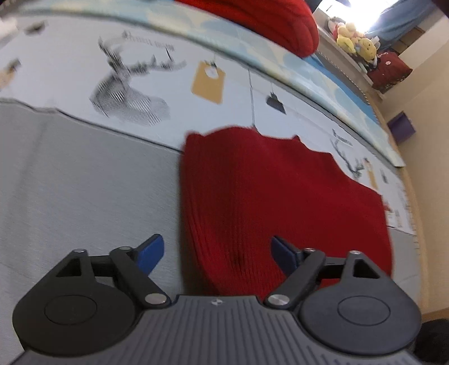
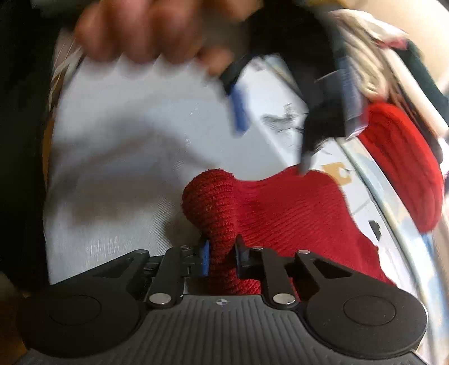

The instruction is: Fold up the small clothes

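right gripper [image 2: 221, 257] clamped tight on a bunched corner of the red knit garment [image 2: 294, 213], probably so that edge can get lifted and folded over, while left gripper [image 1: 216, 252] hangs spread wide and empty just over the garment's near edge, likely lining up for its own pinch. lying mostly flat on a pale grey sheet [image 1: 70, 182] with a reindeer-print cover [image 1: 126, 84] further back, another red knit piece [image 1: 266, 22] far off, plush toys [image 1: 356, 42] on a shelf by the bright window at far right.

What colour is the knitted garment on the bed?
Dark red knitted garment, seen best in the left wrist view.
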`<state>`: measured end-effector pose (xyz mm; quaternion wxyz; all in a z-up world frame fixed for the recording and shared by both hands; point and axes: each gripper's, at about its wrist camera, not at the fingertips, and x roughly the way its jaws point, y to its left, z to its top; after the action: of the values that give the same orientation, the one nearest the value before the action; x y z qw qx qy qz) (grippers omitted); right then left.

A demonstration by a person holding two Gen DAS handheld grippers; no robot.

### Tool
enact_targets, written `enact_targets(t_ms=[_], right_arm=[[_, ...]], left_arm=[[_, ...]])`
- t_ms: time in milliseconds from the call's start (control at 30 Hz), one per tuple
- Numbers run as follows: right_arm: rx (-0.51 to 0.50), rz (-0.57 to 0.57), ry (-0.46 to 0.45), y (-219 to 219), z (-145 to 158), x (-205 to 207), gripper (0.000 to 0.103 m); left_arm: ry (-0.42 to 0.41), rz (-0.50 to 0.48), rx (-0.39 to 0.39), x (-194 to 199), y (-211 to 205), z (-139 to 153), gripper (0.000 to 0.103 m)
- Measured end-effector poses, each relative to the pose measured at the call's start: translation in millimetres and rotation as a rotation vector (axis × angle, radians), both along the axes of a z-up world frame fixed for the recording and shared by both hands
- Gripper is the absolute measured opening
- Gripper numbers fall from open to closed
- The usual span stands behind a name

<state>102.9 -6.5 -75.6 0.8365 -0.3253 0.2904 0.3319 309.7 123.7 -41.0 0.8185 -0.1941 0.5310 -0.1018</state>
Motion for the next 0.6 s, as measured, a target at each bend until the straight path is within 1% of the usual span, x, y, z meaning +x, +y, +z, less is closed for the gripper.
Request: enact_targets(t_ms=[100, 167, 233, 300, 367, 433, 500, 600], right_arm=[[0.088, -0.048, -0.01, -19.4, 24.0, 2.1, 0.016], [0.129, -0.068, -0.007, -30.3, 32.4, 2.3, 0.016], [0.15, -0.074, -0.006, -39.1, 37.0, -0.4, 0.016], [0.163, -0.071, -0.009, -45.9, 39.1, -4.2, 0.016], [0.173, -0.072, -0.004, -49.3, 39.3, -5.5, 0.016], [0.183, -0.075, 0.001, -50.3, 40.4, -8.6, 0.016], [0.191, -0.08, 0.012, -49.2, 40.0, -2.2, 0.016], [0.188, -0.084, 0.03, -46.5, 36.0, 0.2, 0.016]], left_arm=[[0.036, 0.007, -0.09, 12.1, -3.2, -8.5, 0.091], [0.061, 0.022, -0.174, 21.3, -5.0, -15.6, 0.091], [0.083, 0.025, -0.236, 30.1, -9.2, -22.2, 0.091], [0.105, 0.007, -0.274, 39.7, -17.8, -30.1, 0.091], [0.127, -0.02, -0.281, 47.6, -28.6, -38.5, 0.091], [0.148, -0.045, -0.261, 53.6, -38.7, -46.8, 0.091], [0.185, -0.069, -0.242, 57.9, -46.8, -56.7, 0.085], [0.264, -0.071, -0.187, 61.5, -48.6, -73.5, 0.08]])
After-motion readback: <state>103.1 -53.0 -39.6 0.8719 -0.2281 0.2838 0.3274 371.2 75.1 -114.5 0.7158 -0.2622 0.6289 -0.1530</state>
